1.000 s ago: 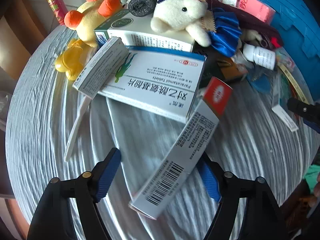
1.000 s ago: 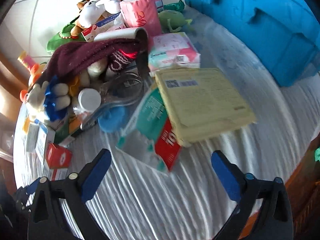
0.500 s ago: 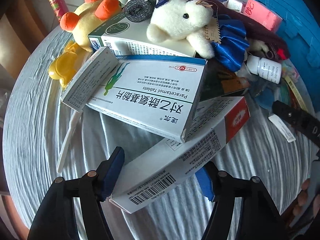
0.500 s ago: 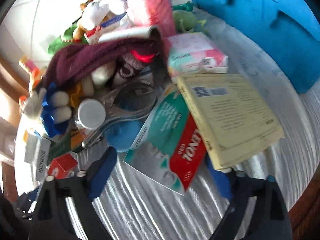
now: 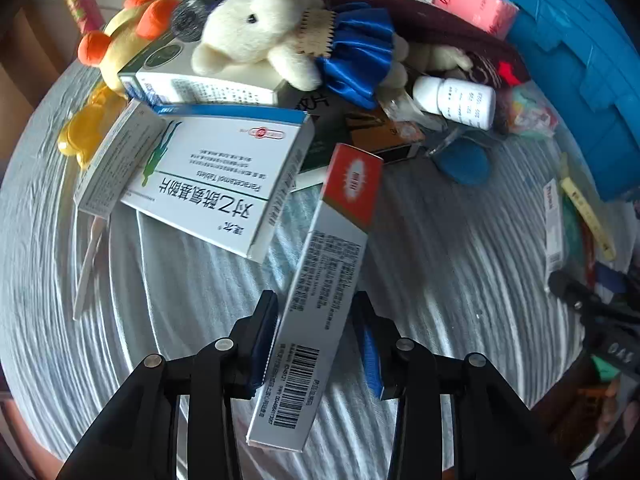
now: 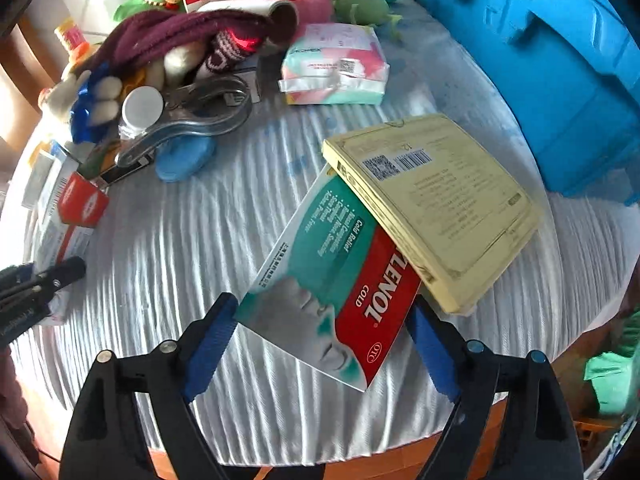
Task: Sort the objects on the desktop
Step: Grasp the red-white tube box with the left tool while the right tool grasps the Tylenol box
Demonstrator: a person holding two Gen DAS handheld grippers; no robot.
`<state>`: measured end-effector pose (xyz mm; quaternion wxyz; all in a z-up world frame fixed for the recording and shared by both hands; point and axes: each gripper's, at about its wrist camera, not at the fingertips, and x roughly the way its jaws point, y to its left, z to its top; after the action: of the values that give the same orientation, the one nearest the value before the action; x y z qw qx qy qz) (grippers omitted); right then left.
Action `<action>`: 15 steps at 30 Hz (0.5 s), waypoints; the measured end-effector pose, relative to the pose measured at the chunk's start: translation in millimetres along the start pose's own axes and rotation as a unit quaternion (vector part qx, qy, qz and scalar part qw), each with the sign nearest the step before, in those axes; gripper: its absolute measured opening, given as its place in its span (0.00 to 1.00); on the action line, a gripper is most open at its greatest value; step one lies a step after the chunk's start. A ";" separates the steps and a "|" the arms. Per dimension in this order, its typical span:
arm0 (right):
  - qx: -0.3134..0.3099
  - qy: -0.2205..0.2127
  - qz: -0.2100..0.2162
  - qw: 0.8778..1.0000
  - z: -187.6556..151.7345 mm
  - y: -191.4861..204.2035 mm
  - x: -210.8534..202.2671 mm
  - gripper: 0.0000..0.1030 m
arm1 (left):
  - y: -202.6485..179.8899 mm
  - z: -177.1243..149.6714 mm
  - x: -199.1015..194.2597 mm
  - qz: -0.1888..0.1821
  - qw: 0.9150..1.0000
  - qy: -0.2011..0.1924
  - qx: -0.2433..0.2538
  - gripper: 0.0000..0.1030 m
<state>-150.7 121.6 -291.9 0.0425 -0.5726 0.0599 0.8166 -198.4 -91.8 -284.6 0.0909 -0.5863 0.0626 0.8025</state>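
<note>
Blue-padded left tongs (image 5: 314,340) clamp a barcoded carton (image 5: 320,300); right tongs (image 6: 324,336) grip a Tylenol box (image 6: 332,280).

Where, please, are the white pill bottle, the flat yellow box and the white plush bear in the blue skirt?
white pill bottle (image 5: 460,102): left wrist view, its labelled side.
flat yellow box (image 6: 444,196): right wrist view, its printed top face.
white plush bear in the blue skirt (image 5: 248,32): left wrist view, its head.

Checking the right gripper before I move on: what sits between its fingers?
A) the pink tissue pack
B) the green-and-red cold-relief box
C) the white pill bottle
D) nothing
B: the right gripper has its blue pads at both edges of the green-and-red cold-relief box.
</note>
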 end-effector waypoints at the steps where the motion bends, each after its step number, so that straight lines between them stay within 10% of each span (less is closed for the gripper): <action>1: 0.007 -0.001 0.005 1.000 1.2 -1.6 -0.6 0.84 | -0.4 2.8 0.0 0.006 1.000 -0.001 0.003 0.47; 6: 0.038 -0.010 0.011 0.999 8.6 -1.9 5.6 0.97 | 12.3 15.3 -0.3 0.019 1.000 -0.003 -0.006 0.60; 12: 0.038 -0.011 -0.002 0.999 15.5 3.4 16.2 0.99 | 14.5 20.1 -9.1 -0.001 1.000 -0.005 -0.013 0.28; 15: 0.030 -0.015 -0.015 0.999 19.1 7.2 18.3 0.81 | 15.0 23.4 -20.3 -0.002 1.000 -0.011 -0.015 0.26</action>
<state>-175.7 117.3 -302.3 0.0727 -0.5595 0.0749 0.8222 -217.5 -103.1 -258.2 0.0846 -0.5789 0.0482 0.8096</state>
